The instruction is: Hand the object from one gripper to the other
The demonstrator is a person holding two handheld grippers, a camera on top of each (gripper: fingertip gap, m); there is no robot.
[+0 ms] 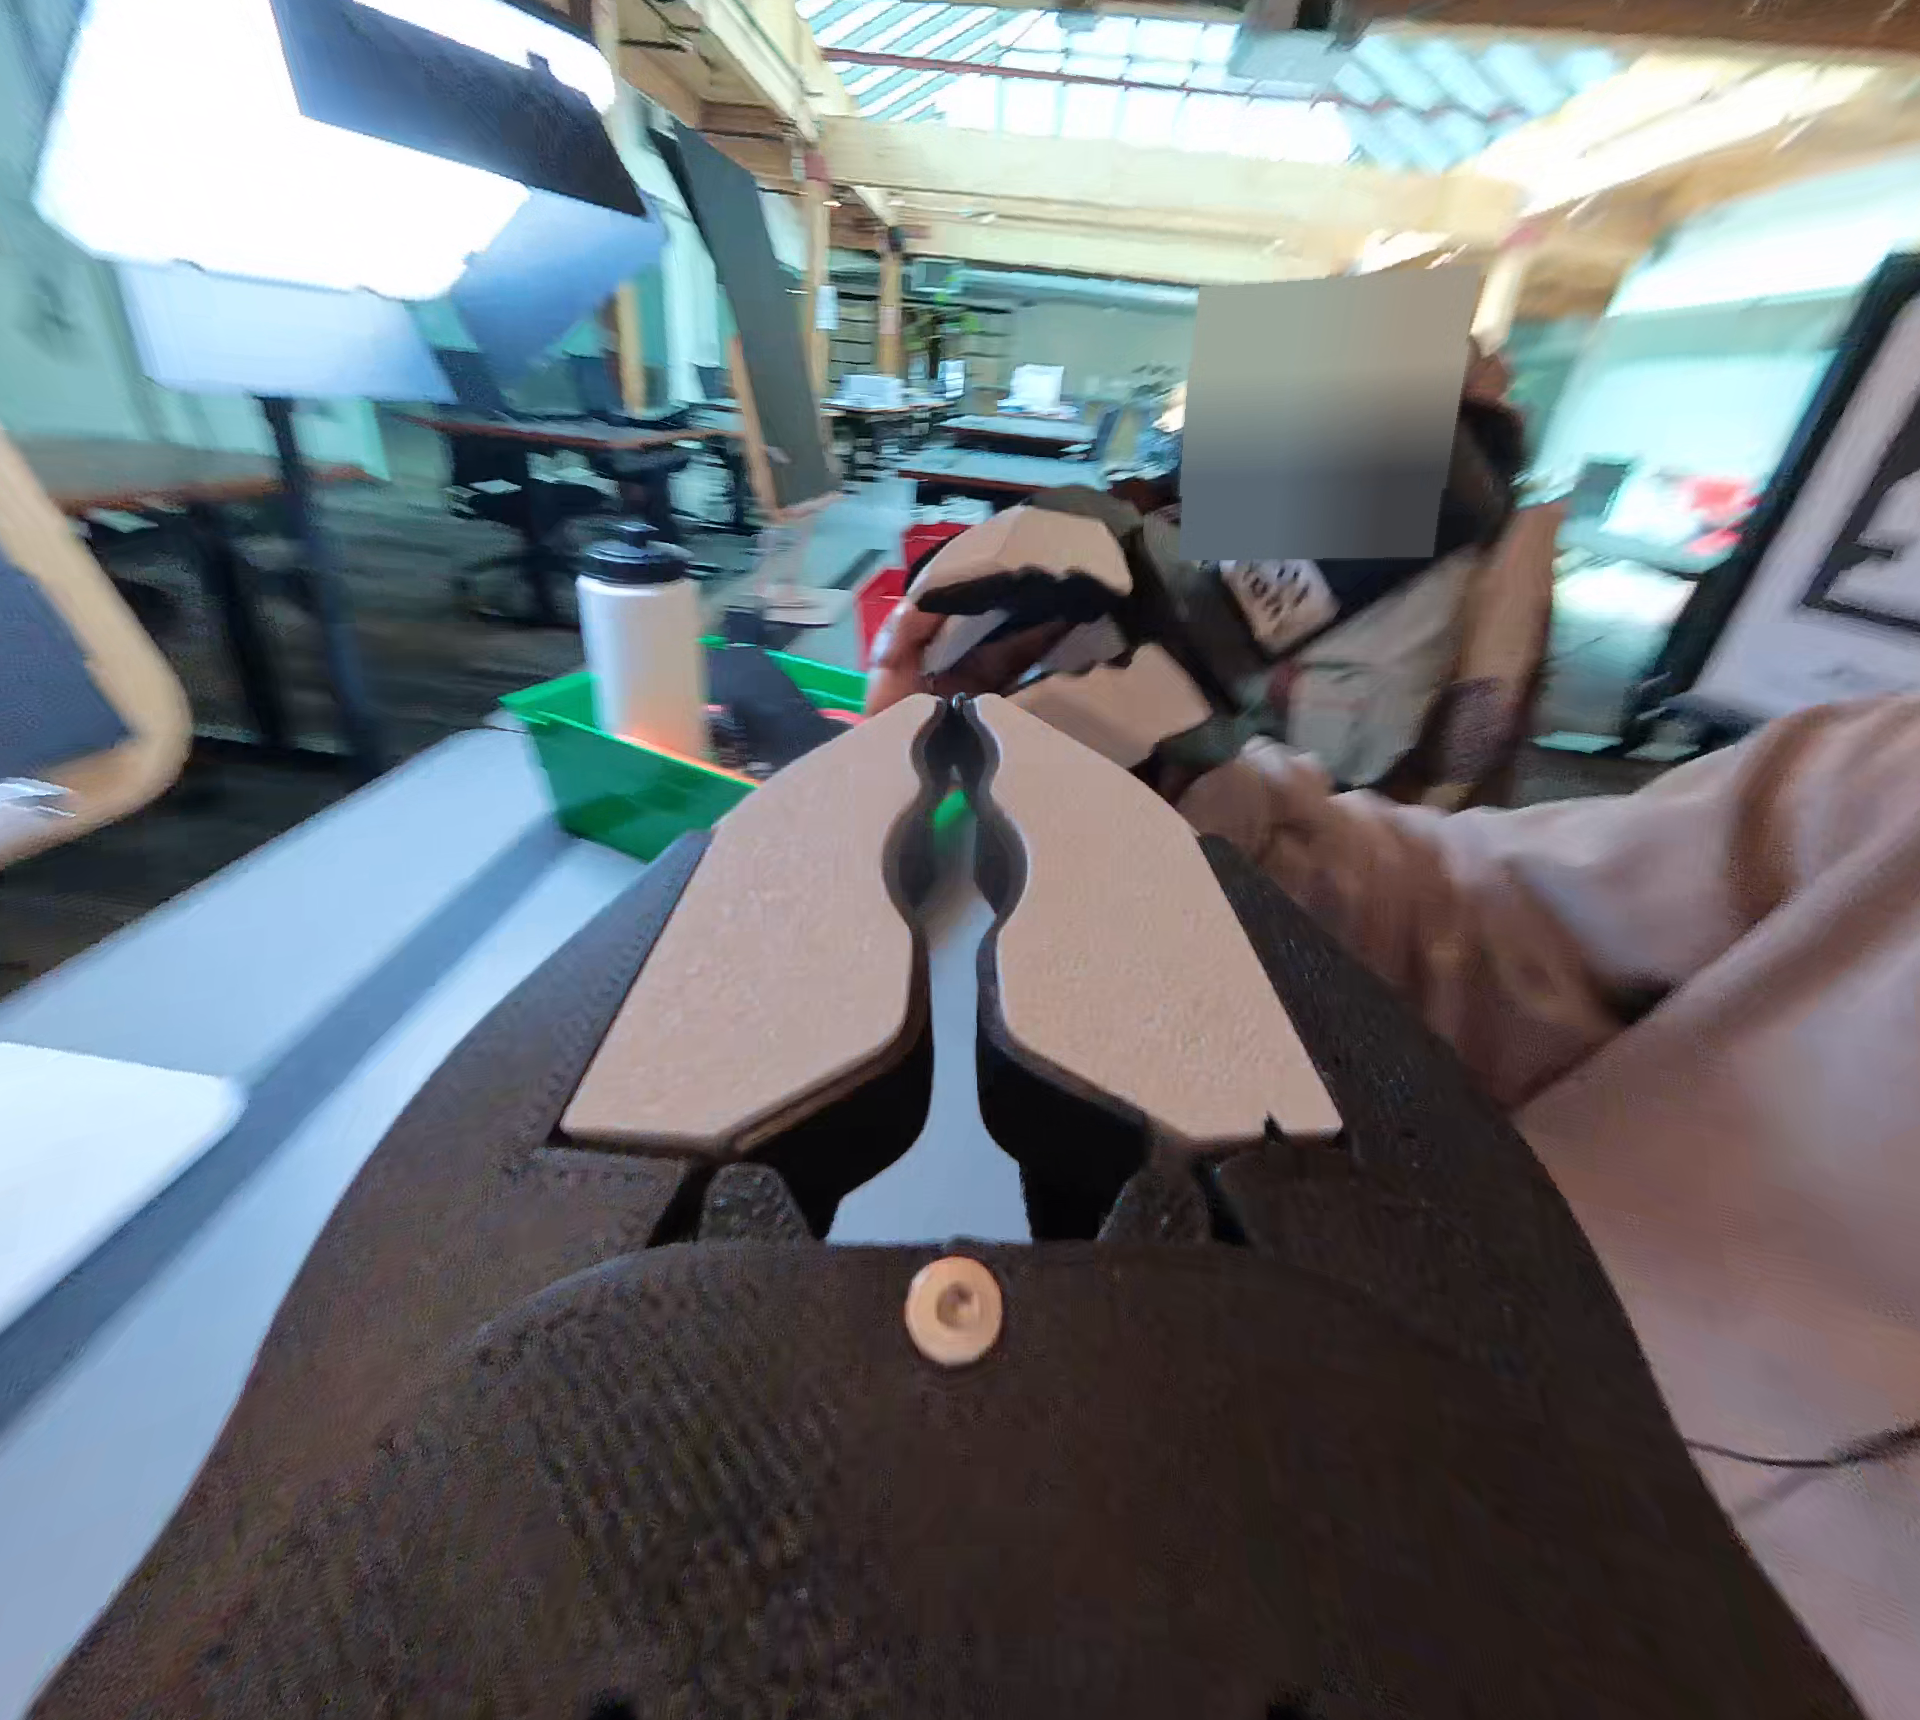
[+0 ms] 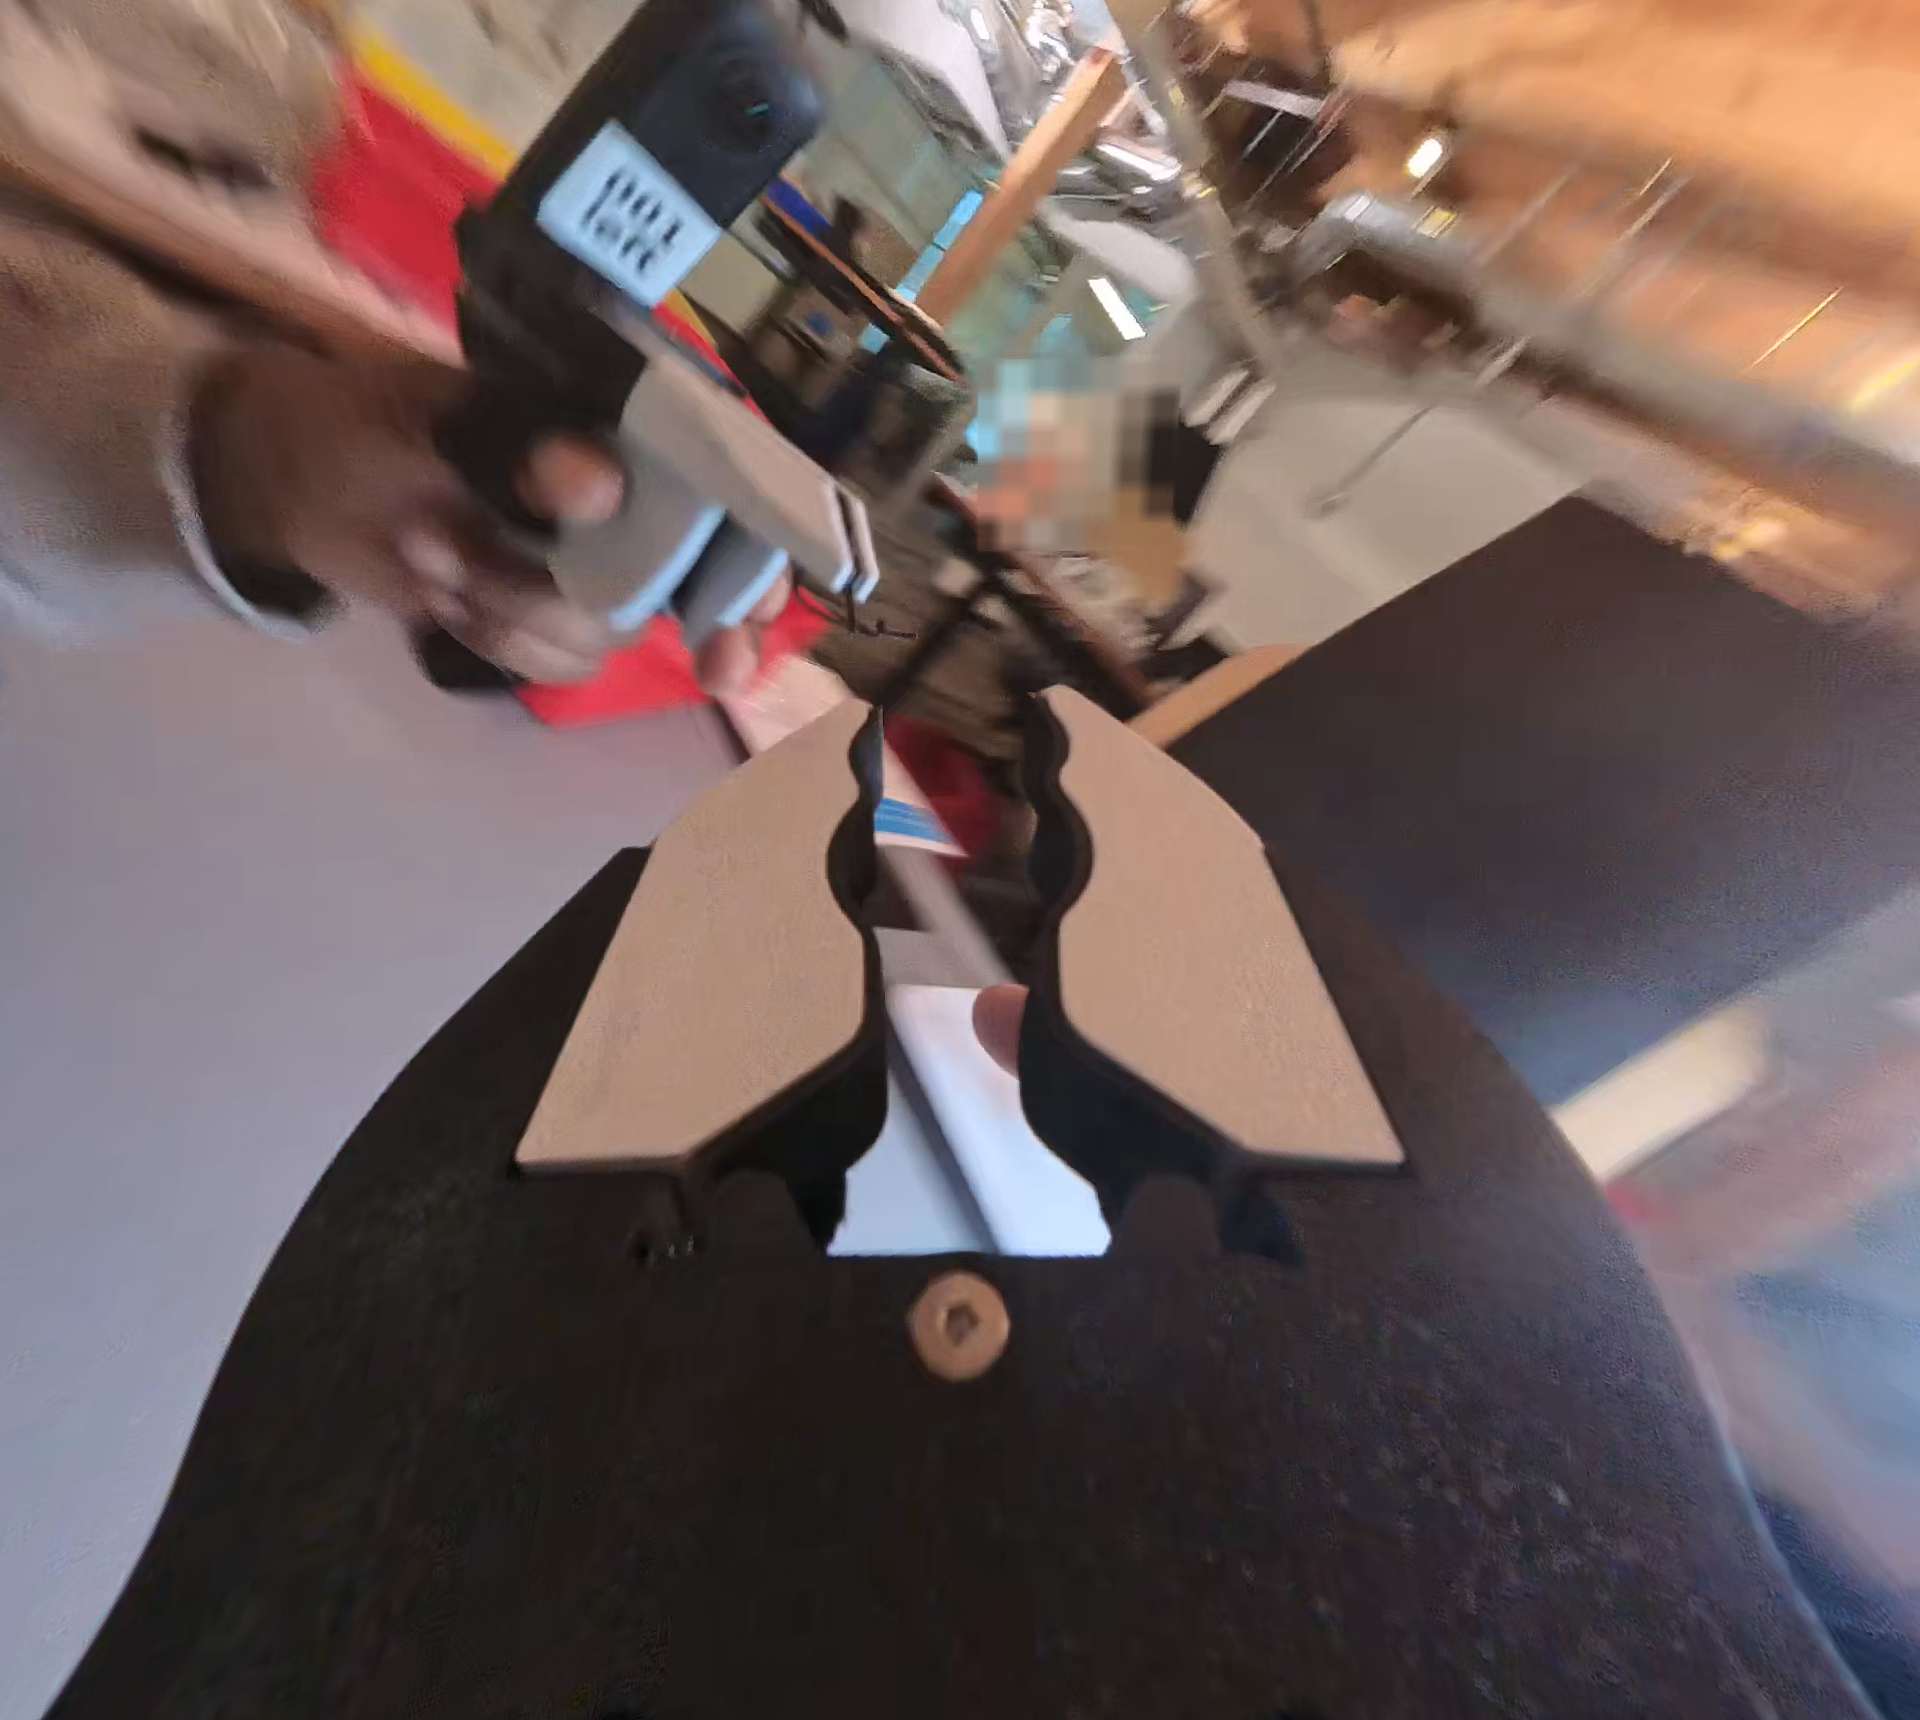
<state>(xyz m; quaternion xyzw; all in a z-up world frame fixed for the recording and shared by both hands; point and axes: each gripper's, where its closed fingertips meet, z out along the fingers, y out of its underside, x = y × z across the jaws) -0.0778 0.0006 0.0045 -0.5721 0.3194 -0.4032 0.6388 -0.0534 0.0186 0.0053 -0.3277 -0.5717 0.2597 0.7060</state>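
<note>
Surface (image 1: 312, 922), grey, runs along the left. Far on it stands a green bin (image 1: 613, 771) holding a white bottle (image 1: 639, 631) with a black cap, upright at its left end, and something dark and blurred to the right of it. Near the middle, the left hand-held gripper (image 1: 958, 706) is clenched on a thin dark object (image 1: 957, 702) at its very tips. Right of it and apart, the right hand-held gripper (image 2: 956, 714) is released, nothing between its fingers (image 2: 727, 943).
</note>
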